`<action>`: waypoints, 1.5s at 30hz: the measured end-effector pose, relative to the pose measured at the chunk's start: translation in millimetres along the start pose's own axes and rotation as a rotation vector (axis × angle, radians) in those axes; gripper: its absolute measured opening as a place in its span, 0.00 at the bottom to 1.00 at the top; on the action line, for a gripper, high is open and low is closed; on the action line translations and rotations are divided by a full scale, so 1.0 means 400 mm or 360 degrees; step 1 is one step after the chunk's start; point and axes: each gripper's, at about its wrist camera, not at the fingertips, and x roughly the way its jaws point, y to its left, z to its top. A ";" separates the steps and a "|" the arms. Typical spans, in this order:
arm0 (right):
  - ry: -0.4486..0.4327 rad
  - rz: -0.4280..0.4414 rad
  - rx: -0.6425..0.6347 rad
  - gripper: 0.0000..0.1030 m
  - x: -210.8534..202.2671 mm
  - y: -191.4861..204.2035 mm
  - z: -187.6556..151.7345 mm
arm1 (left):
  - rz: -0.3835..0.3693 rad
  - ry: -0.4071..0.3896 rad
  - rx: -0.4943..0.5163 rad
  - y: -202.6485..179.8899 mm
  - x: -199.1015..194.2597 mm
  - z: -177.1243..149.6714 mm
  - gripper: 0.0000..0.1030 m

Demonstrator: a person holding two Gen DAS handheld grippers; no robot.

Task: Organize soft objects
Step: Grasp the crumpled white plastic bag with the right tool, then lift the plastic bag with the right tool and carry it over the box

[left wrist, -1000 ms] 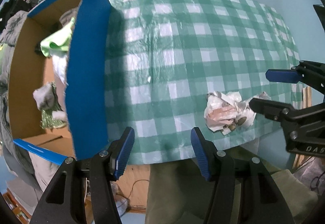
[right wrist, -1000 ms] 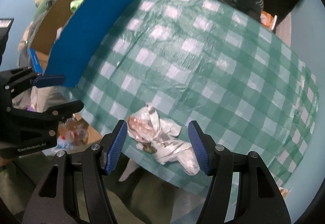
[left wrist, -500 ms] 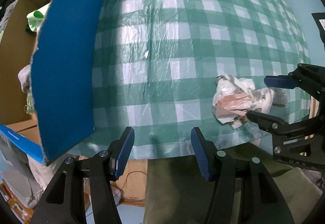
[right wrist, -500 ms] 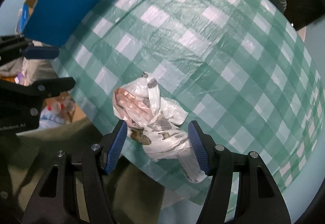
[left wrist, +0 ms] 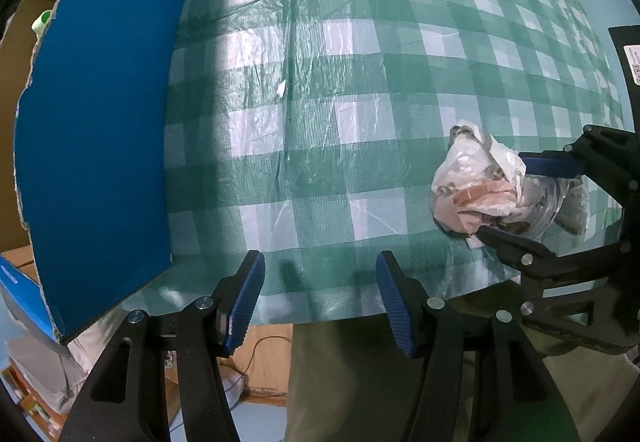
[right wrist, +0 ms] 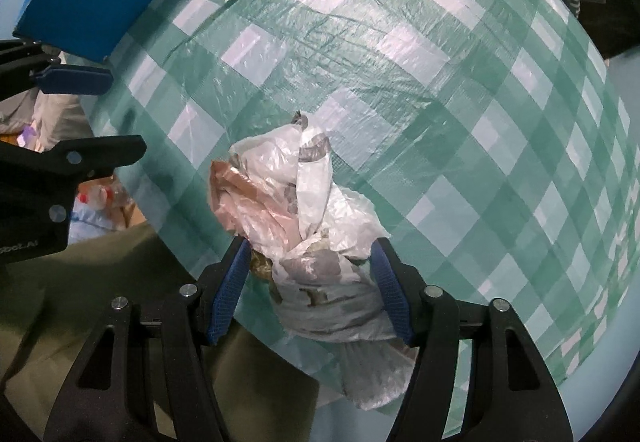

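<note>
On checked tablecloth [right wrist: 400, 89]: crumpled plastic bag [right wrist: 304, 209] between my right gripper [right wrist: 310, 282] pads, spread, unsqueezed; left gripper [left wrist: 320, 298] parted, empty.

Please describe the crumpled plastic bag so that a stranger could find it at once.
On the green-and-white checked tablecloth, look at the near edge, away from the blue cardboard box. The crumpled plastic bag lies there between the right gripper's fingers, the only loose thing on the cloth.

Soft, even indoor light. Sheen and pale glare across cloth [left wrist: 360, 113] wrinkles; dark shadow beside box [left wrist: 100, 121]. Strong fisheye bending, black vignette at corners. Sharp at centre, slightly soft toward edges. Bluish-green cast in both views.
</note>
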 end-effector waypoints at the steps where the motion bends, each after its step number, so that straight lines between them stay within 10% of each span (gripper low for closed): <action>1: -0.0007 -0.0006 0.0002 0.63 0.000 0.001 -0.002 | 0.0000 -0.0003 0.0002 0.000 0.000 -0.001 0.57; 9: -0.0051 -0.0023 0.0160 0.38 -0.016 -0.038 -0.019 | 0.0022 -0.0035 0.0028 -0.009 -0.029 0.011 0.57; 45: -0.0541 0.0040 0.0488 0.35 -0.343 -0.120 0.115 | -0.0006 -0.0360 0.0050 0.049 -0.266 0.094 0.41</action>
